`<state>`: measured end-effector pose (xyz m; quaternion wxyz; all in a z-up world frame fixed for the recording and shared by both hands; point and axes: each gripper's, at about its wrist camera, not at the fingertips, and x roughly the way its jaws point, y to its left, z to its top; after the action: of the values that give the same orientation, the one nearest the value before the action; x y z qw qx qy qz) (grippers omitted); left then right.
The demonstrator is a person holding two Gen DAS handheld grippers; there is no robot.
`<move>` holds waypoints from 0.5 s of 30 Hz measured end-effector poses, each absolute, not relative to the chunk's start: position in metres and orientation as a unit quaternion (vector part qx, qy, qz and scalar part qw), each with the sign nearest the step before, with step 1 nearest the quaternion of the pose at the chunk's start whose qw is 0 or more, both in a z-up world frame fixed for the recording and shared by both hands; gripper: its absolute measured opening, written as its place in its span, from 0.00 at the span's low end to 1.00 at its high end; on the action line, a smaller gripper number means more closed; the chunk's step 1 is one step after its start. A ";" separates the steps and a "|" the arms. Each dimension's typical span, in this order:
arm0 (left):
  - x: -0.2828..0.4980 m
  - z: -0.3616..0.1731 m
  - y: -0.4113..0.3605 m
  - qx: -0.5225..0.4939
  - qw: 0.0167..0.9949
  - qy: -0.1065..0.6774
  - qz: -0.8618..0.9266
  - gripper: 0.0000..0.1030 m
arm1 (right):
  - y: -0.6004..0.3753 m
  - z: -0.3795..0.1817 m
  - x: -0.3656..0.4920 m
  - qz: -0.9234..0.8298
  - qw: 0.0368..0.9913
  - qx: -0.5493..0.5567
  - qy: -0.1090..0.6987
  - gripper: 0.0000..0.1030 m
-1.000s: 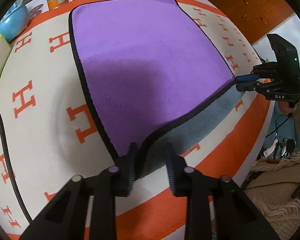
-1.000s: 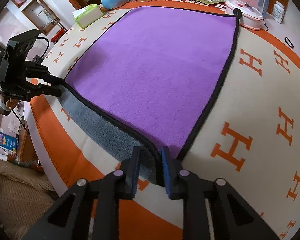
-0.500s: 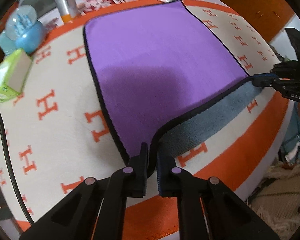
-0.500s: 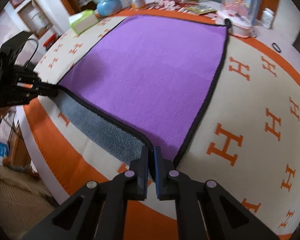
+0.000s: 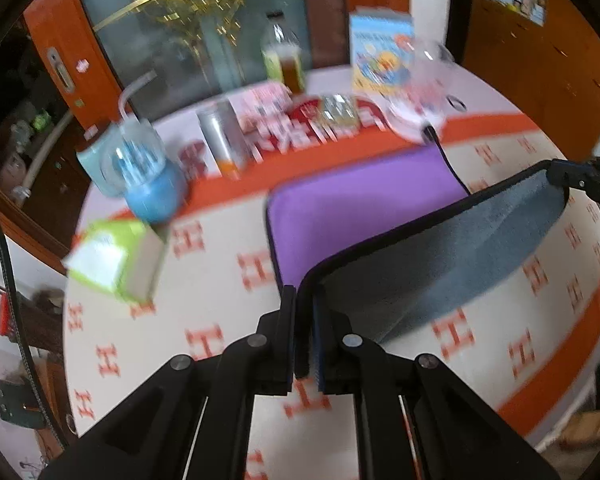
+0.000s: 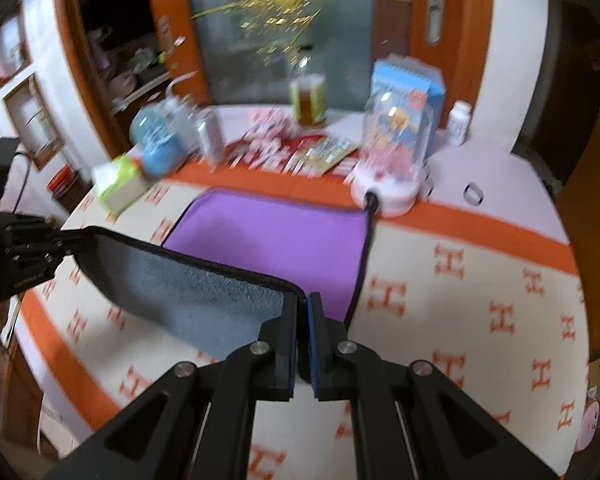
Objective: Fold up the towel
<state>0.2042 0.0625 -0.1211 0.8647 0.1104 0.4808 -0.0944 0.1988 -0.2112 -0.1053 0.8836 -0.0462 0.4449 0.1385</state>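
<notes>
The towel [image 5: 364, 208] is purple on top, grey beneath, with a black hem. Its far half lies on the table. Its near edge is lifted and stretched between both grippers, grey underside [image 5: 452, 256] facing me. My left gripper [image 5: 304, 304] is shut on the near left corner. My right gripper [image 6: 303, 308] is shut on the near right corner. In the right wrist view the towel [image 6: 276, 236] hangs between my right gripper and the left gripper [image 6: 66, 246] at far left. The right gripper [image 5: 560, 174] shows at the left wrist view's right edge.
The round table has a white and orange cloth [image 6: 460, 280] with H marks. Along its far side stand a green tissue box [image 5: 116, 256], a blue snow globe [image 5: 148, 184], a can [image 5: 220, 136], a bottle [image 5: 284, 60], a domed toy on a white base [image 6: 392, 152] and a small ring [image 6: 474, 194].
Both grippers have closed on the near corners, lifted them off the table and carried them up and toward the far edge. The grey underside now hangs in the air.
</notes>
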 end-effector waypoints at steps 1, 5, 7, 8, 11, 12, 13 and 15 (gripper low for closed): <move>0.216 -0.117 0.062 0.111 0.869 0.474 -0.087 0.05 | -0.211 -0.103 0.210 0.134 0.886 -0.044 0.442 0.04; 0.261 -0.119 0.060 0.108 0.878 0.462 -0.064 0.05 | -0.208 -0.107 0.254 0.113 0.891 -0.042 0.437 0.04; 0.282 -0.131 0.059 0.106 0.877 0.465 -0.053 0.05 | -0.207 -0.117 0.275 0.101 0.891 -0.035 0.441 0.04; 0.294 -0.139 0.059 0.103 0.875 0.470 -0.048 0.05 | -0.207 -0.121 0.282 0.096 0.891 -0.032 0.443 0.04; 0.323 -0.170 0.054 0.098 0.866 0.489 -0.033 0.05 | -0.206 -0.142 0.310 0.080 0.887 -0.025 0.454 0.04; 0.332 -0.181 0.052 0.098 0.863 0.495 -0.031 0.05 | -0.206 -0.151 0.319 0.075 0.886 -0.023 0.458 0.05; 0.336 -0.190 0.051 0.097 0.860 0.499 -0.031 0.05 | -0.205 -0.159 0.326 0.068 0.884 -0.025 0.463 0.05; 0.348 -0.208 0.047 0.096 0.856 0.508 -0.025 0.05 | -0.205 -0.177 0.339 0.058 0.878 -0.027 0.475 0.05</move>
<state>0.3483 0.0474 -0.2080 0.8557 0.0962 0.5079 -0.0249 0.3388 -0.2052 -0.1768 0.8776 -0.0273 0.4752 0.0581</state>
